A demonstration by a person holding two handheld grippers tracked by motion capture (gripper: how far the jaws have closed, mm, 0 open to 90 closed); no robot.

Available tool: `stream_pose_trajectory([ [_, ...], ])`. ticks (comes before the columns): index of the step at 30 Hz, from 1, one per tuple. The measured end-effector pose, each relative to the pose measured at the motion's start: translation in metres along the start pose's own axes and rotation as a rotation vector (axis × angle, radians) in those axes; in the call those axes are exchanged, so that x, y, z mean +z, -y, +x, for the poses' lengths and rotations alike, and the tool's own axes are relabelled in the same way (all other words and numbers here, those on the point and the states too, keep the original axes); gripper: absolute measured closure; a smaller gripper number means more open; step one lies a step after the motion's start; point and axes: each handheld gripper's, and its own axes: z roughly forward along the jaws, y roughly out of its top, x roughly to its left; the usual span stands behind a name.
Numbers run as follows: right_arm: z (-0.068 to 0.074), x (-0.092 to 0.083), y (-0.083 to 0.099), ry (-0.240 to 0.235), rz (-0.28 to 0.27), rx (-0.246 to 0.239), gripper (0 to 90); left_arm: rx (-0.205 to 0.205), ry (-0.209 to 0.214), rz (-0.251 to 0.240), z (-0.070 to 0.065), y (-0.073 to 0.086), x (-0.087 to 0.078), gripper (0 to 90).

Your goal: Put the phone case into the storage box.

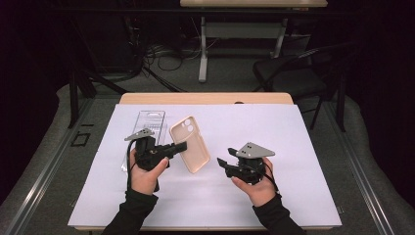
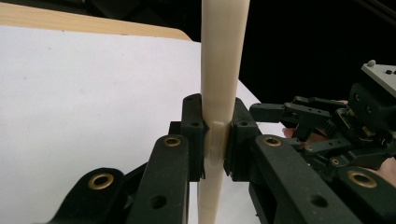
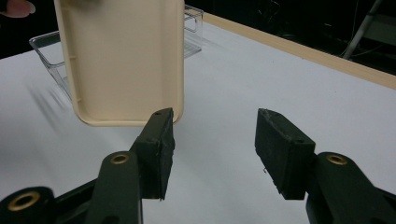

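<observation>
Packaging of clear plastic lies at the left of the white sheet. Beside it the left gripper clamps the beige phone case by its edge, off the table. Farther right, the right gripper stands partly open, empty.

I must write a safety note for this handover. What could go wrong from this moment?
1. The left gripper is shut only on one long edge of the beige phone case, which hangs above the white mat; it may pivot or slip out.
2. The right gripper stands open and apart from the case; if the left releases first, the case probably drops.
3. The clear plastic box lies close behind and might be knocked.
</observation>
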Motion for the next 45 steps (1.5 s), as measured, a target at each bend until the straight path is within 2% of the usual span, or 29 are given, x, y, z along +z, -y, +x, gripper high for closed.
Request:
stream_pose_trajectory([
  [9,-0.003,-0.004,-0.002,-0.013,-0.017,0.03,46.8,0.025,0.013,0.004,-0.001,-0.002,-0.002,81.3],
  [13,-0.004,-0.004,-0.002,-0.041,-0.004,0.047,46.3,0.031,0.011,0.01,-0.001,-0.002,-0.002,81.3],
  [17,-0.004,-0.005,-0.002,-0.059,-0.014,0.05,46.1,0.044,0.013,0.017,-0.003,-0.002,-0.002,81.2],
  [22,-0.005,-0.006,-0.002,-0.084,-0.011,0.052,44.5,0.062,0.027,0.033,-0.004,-0.002,-0.001,81.2],
  [26,-0.003,-0.005,-0.002,-0.131,-0.005,0.04,43.8,0.072,0.035,0.036,-0.007,-0.002,-0.001,81.2],
  [40,0.003,-0.01,-0.008,-0.178,-0.007,0.021,42.7,0.122,0.064,0.056,-0.016,-0.005,-0.002,81.3],
  [45,0.003,-0.013,-0.01,-0.188,-0.017,0.018,43.2,0.158,0.089,0.077,-0.019,-0.004,0.0,81.3],
])
